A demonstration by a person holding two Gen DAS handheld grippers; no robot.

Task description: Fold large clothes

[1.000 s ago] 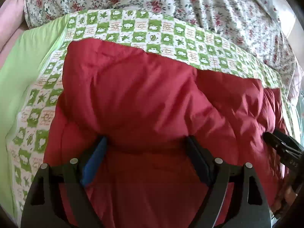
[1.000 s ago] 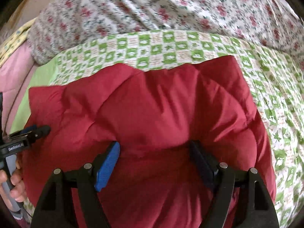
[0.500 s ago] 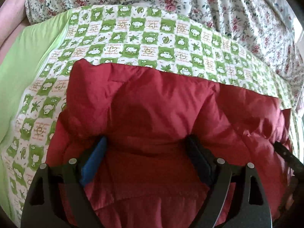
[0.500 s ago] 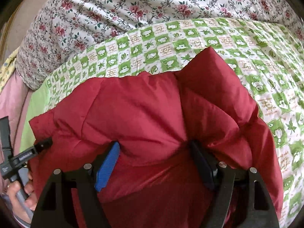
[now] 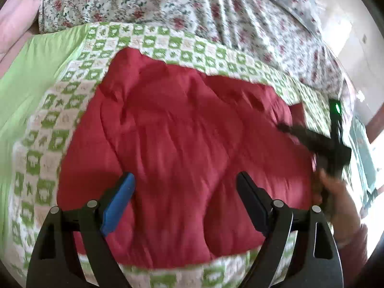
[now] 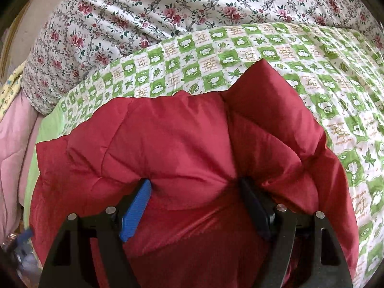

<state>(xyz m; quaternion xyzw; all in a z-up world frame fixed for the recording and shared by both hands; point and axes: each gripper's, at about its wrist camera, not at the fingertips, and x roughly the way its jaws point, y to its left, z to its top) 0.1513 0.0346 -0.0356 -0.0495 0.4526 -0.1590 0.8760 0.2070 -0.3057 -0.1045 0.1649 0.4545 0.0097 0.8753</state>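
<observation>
A puffy red quilted jacket [image 5: 187,148] lies folded on a green-and-white checked bedspread [image 5: 168,45]. My left gripper [image 5: 186,180] hovers above it with jaws wide apart, nothing between them. In the right wrist view the jacket [image 6: 168,148] bulges up between the fingers of my right gripper [image 6: 195,187], which stand wide apart and press into the fabric, not pinching it. The right gripper also shows blurred at the right of the left wrist view [image 5: 321,141], held by a hand.
A floral quilt [image 6: 168,7] is piled along the far side of the bed. A pink blanket [image 6: 12,148] and plain green sheet [image 5: 28,76] lie at the left. The bedspread's near edge shows below the jacket [image 5: 182,276].
My left gripper has lifted back off the jacket, which now lies flat below it. The right gripper stays pressed into the fabric; the jacket's right corner has risen.
</observation>
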